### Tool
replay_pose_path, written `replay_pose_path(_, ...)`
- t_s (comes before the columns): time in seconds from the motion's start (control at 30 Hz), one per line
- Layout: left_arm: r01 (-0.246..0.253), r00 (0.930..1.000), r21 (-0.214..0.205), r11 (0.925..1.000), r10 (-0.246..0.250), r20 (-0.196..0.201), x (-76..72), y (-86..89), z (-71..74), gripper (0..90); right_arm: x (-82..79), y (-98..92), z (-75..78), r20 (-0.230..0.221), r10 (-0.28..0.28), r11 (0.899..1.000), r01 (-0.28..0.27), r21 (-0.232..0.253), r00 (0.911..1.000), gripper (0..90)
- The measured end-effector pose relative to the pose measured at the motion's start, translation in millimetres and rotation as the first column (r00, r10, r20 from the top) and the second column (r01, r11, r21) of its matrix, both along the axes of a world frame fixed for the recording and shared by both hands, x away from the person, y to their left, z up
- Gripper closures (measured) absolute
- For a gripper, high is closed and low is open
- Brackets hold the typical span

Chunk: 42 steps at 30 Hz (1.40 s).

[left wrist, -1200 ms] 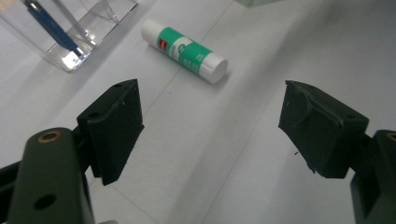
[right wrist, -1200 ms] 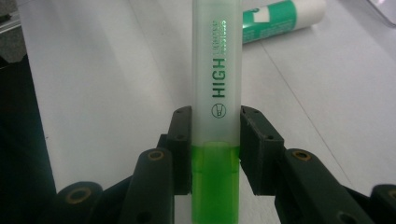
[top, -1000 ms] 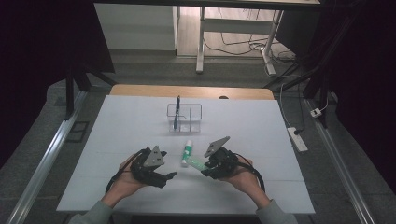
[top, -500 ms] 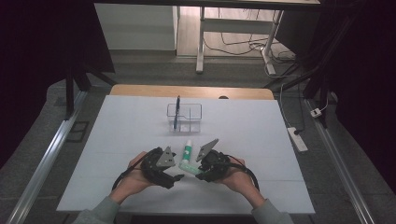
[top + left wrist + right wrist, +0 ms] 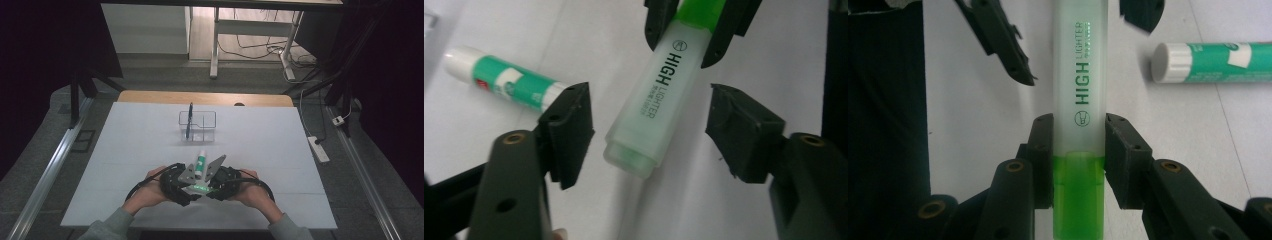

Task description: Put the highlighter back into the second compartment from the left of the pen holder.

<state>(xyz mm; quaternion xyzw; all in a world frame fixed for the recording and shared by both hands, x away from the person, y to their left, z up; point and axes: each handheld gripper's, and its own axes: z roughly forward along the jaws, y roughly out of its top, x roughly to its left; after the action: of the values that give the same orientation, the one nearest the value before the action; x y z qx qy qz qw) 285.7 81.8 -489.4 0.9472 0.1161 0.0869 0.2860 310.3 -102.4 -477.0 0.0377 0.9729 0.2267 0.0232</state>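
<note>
A green highlighter (image 5: 1079, 75) with a frosted cap is held level just above the white table (image 5: 300, 150), my right gripper (image 5: 1079, 145) shut on it where cap meets green body. Its cap end (image 5: 649, 110) lies between the jaws of my left gripper (image 5: 651, 125). Those jaws have just been closing, with a gap still showing on both sides of the cap. In the high view both grippers, left (image 5: 181, 182) and right (image 5: 220, 181), meet nose to nose near the front edge. A green-and-white glue stick (image 5: 200, 161) lies on the table just beyond them.
A clear plastic organizer (image 5: 197, 125) stands mid-table with a dark pen (image 5: 189, 120) upright in its left compartment. A power strip (image 5: 318, 148) lies on the floor to the right. The person's hands and grey sleeves reach in over the front edge.
Both hands have come together at the front centre of the table. My left gripper's jaws have narrowed around the highlighter's cap. The right gripper's hold is unchanged.
</note>
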Motion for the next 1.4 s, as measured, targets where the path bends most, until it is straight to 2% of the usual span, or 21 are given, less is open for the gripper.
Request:
replay_pose_path(0.2, 0.043, 0.999, 0.01, 0.999, -0.043, -0.008, -2.7, -3.4, -2.2, 52.1, -4.4, 2.3, 1.1, 0.021, 0.054, 0.998, -0.053, -0.02, 0.9983, 66.5)
replay_pose_path(0.37, 0.081, 0.9963, 0.027, 0.9964, -0.08, -0.032, -4.4, -4.9, -4.9, 57.7, -7.3, 3.1, -1.3, 0.022, 0.089, 0.995, -0.088, -0.046, 0.9958, 66.4)
replay_pose_path(0.4, 0.094, 0.995, 0.035, 0.995, -0.093, -0.038, -4.5, -5.0, -4.9, 59.0, -7.9, 3.3, -1.4, 0.039, 0.099, 0.994, -0.097, -0.053, 0.9943, 66.2)
replay_pose_path(0.47, 0.117, 0.9917, 0.037, 0.9925, -0.114, -0.06, -5.9, -6.5, -6.5, 62.7, -9.3, 3.4, -2.1, 0.034, 0.125, 0.99, -0.122, -0.068, 0.9916, 65.2)
replay_pose_path(0.53, 0.118, 0.9914, 0.038, 0.9923, -0.116, -0.061, -6.8, -7.2, -6.9, 64.6, -10.1, 3.1, -2.6, 0.039, 0.14, 0.989, -0.137, -0.063, 0.9894, 64.4)
replay_pose_path(0.6, 0.113, 0.9919, 0.03, 0.9931, -0.111, -0.061, -6.4, -5.8, -5.4, 64.8, -10.2, 1.4, -1.8, 0.046, 0.131, 0.99, -0.128, -0.055, 0.9903, 63.9)
replay_pose_path(0.73, 0.088, 0.995, -0.001, 0.9961, -0.088, -0.047, -4.6, -0.6, -1.3, 65.0, -5.9, -4.4, 2.8, 0.038, 0.09, 0.996, -0.091, 0.022, 0.9952, 61.0)
replay_pose_path(0.8, 0.072, 0.9966, -0.011, 0.9973, -0.073, -0.038, -3.7, 2.2, 0.0, 65.0, -2.9, -9.5, 6.9, 0.034, 0.037, 0.996, -0.039, 0.076, 0.9987, 59.3)
replay_pose_path(0.87, 0.052, 0.9983, -0.029, 0.9982, -0.052, -0.024, -3.5, 4.3, 0.8, 65.0, 1.6, -16.1, 11.2, 0.029, -0.018, 0.991, 0.014, 0.132, 0.9994, 55.8)
replay_pose_path(0.9, 0.043, 0.9989, -0.034, 0.9985, -0.043, -0.017, -3.1, 5.6, 1.6, 65.0, 3.3, -19.4, 12.4, 0.019, -0.049, 0.985, 0.046, 0.168, 0.9986, 53.9)
replay_pose_path(0.97, 0.024, 0.9997, -0.048, 0.9986, -0.024, -0.007, -1.9, 8.4, 2.6, 65.0, 7.0, -26.2, 14.9, 0.03, -0.102, 0.972, 0.093, 0.217, 0.9944, 50.2)
replay_pose_path(1.1, -0.022, 0.9997, -0.07, 0.9973, 0.023, 0.011, 0.0, 14.0, 3.8, 65.0, 11.0, -36.8, 20.5, 0.027, -0.191, 0.94, 0.175, 0.294, 0.9812, 45.2)
replay_pose_path(1.23, -0.069, 0.997, -0.101, 0.9924, 0.072, 0.027, 1.4, 20.2, 6.3, 65.0, 13.1, -45.9, 24.5, 0.038, -0.264, 0.908, 0.235, 0.347, 0.9638, 41.9)
replay_pose_path(1.33, -0.096, 0.9941, -0.128, 0.9872, 0.101, 0.038, 2.5, 25.4, 8.1, 65.0, 14.8, -53.9, 26.3, 0.024, -0.312, 0.88, 0.28, 0.383, 0.9498, 41.6)
replay_pose_path(1.4, -0.114, 0.9919, -0.149, 0.9822, 0.121, 0.039, 3.1, 28.5, 8.7, 65.0, 15.5, -59.2, 27.7, 0.027, -0.339, 0.868, 0.301, 0.396, 0.9405, 41.5)
